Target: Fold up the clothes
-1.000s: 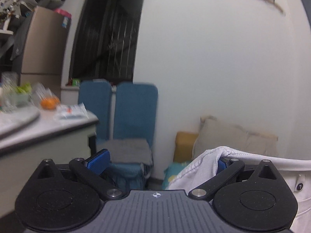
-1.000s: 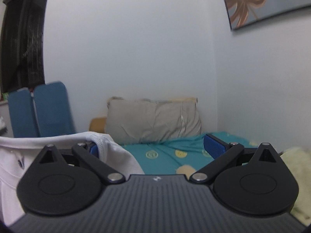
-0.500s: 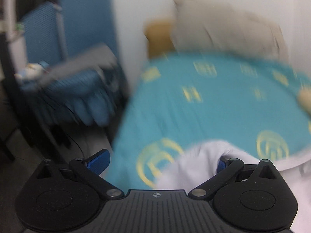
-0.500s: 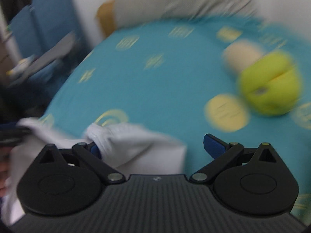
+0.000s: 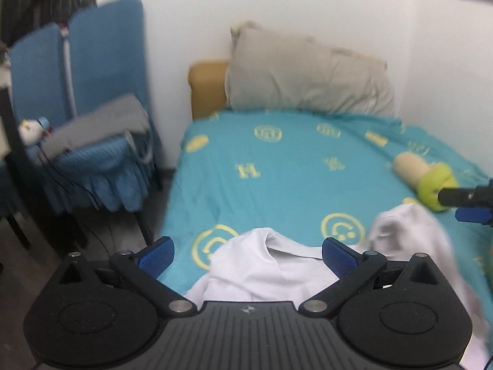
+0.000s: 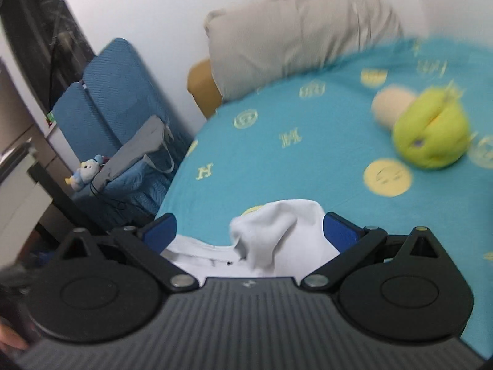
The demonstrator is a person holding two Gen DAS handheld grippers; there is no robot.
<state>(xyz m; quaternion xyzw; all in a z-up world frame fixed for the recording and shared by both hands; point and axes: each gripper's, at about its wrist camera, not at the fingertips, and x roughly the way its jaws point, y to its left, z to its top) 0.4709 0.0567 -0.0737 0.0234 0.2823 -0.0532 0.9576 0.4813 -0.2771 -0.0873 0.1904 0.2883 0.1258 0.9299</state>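
Note:
A white garment [image 5: 277, 268] lies rumpled on the near edge of the teal bed sheet [image 5: 292, 178]. My left gripper [image 5: 248, 254] is open, its blue pads wide apart over the cloth. My right gripper [image 6: 251, 231] is open too, with a bunched fold of the white garment [image 6: 274, 231] lying loose between its pads. The right gripper also shows at the right edge of the left wrist view [image 5: 468, 206], beside the raised far end of the garment.
A green and beige plush toy [image 6: 428, 132] lies on the bed to the right. A grey pillow [image 5: 308, 74] leans on the wall at the head. Blue chairs [image 5: 92, 98] with grey cloth stand left of the bed.
Both grippers swung down from facing the wall to the bed. Each held the white garment by one pad before; now the garment rests on the sheet and both jaws stand wide open.

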